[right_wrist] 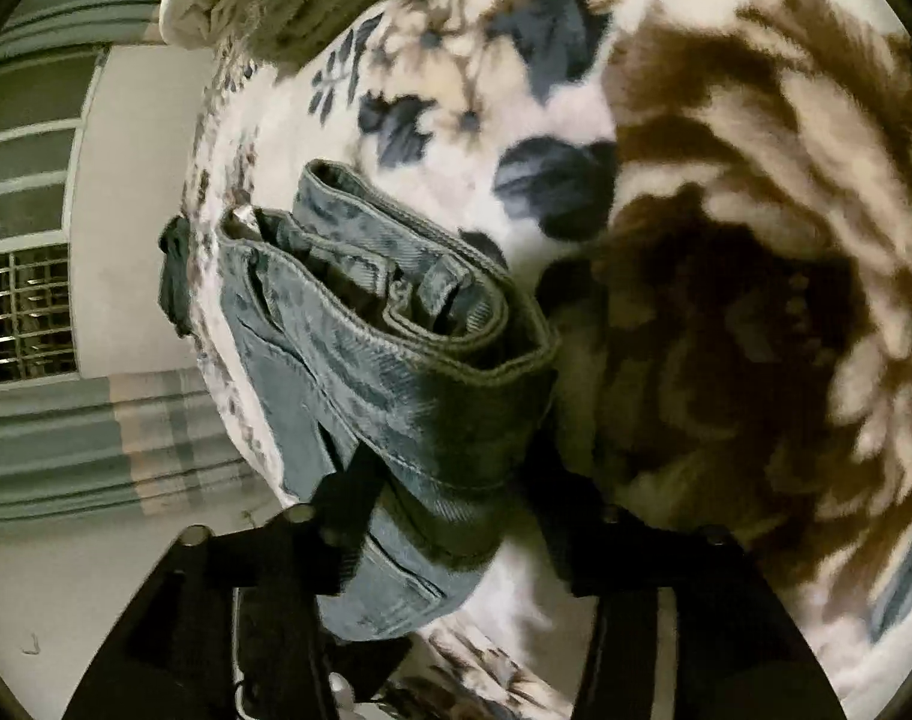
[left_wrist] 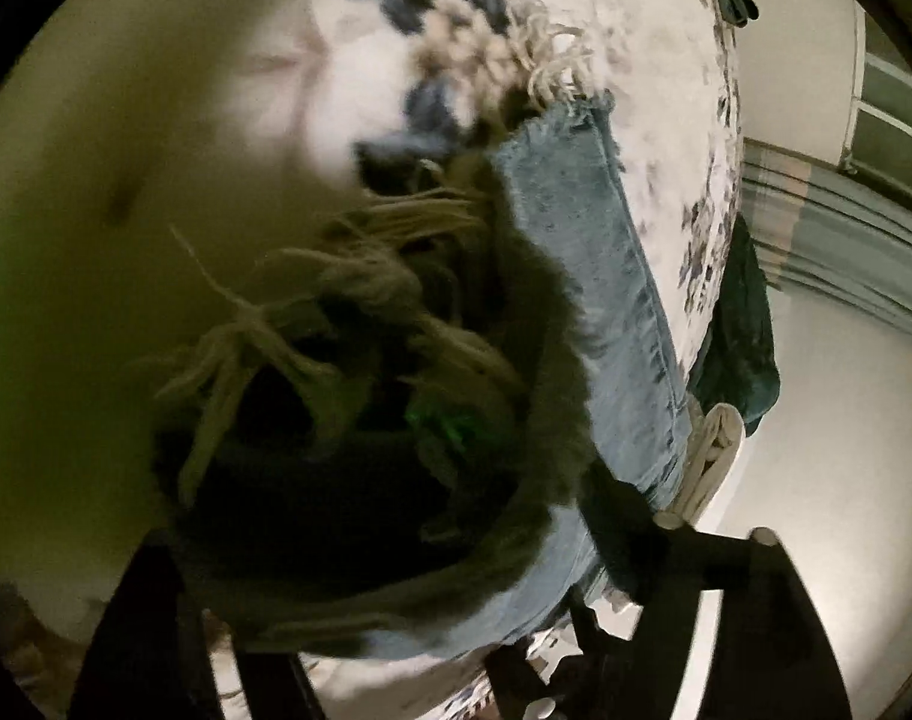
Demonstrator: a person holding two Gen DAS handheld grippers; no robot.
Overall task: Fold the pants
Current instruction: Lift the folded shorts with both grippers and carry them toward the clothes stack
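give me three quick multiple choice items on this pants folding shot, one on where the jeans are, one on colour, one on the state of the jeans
1. The jeans lie on: A a floral blanket, B a wooden desk, C a tiled floor.
2. The jeans are: A black, B light blue, C red.
3. The hem is: A cleanly stitched, B cuffed, C frayed.

1 A: the jeans rest on the floral blanket.
2 B: the denim is washed light blue in both views.
3 C: pale loose threads hang at the frayed hem.
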